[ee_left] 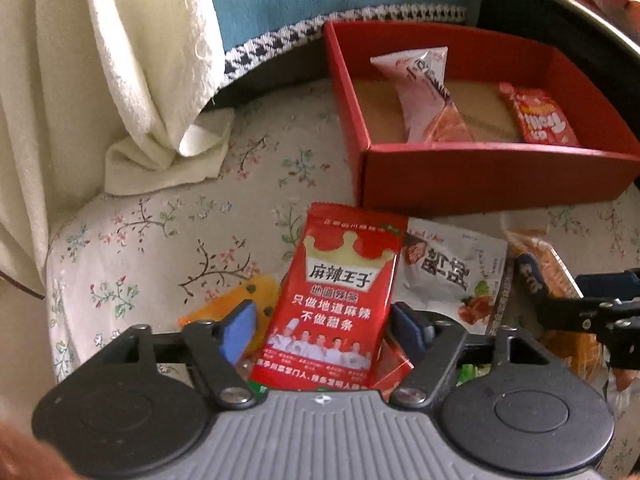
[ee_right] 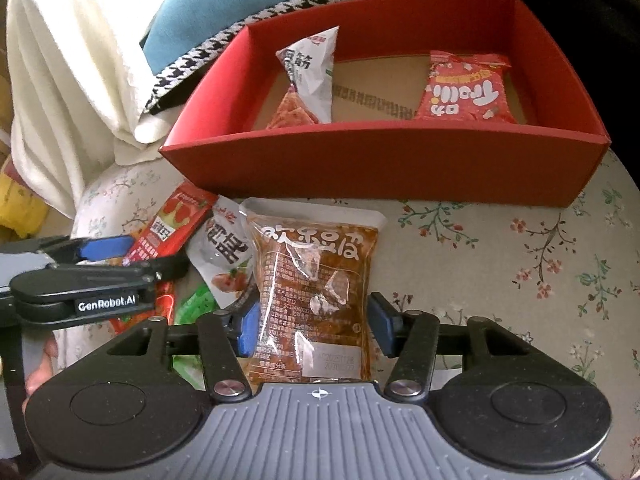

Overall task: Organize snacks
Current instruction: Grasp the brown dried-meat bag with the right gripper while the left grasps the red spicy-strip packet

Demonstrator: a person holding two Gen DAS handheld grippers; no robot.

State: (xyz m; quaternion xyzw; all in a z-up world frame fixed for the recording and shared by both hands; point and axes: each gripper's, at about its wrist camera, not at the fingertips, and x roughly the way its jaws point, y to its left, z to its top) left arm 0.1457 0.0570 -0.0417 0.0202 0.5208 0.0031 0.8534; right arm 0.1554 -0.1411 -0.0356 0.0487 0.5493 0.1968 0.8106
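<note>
My left gripper (ee_left: 326, 326) is shut on a red spicy-strip packet (ee_left: 340, 300), held upright over the snack pile. My right gripper (ee_right: 312, 320) is shut on a clear packet of brown tofu snack (ee_right: 316, 292). A red cardboard box (ee_left: 480, 176) stands beyond on the floral cloth; it also shows in the right wrist view (ee_right: 380, 172). Inside lie a white-and-pink packet (ee_right: 310, 76) and a red Trolli packet (ee_right: 466, 88). A white packet (ee_left: 452, 272) and an orange packet (ee_left: 240, 300) lie under the left gripper.
A cream towel (ee_left: 120, 80) hangs at the left. A teal cushion with houndstooth trim (ee_left: 320, 0) lies behind the box. The left gripper's body (ee_right: 80, 288) sits at the right wrist view's left edge. Floral cloth (ee_right: 520, 260) spreads to the right.
</note>
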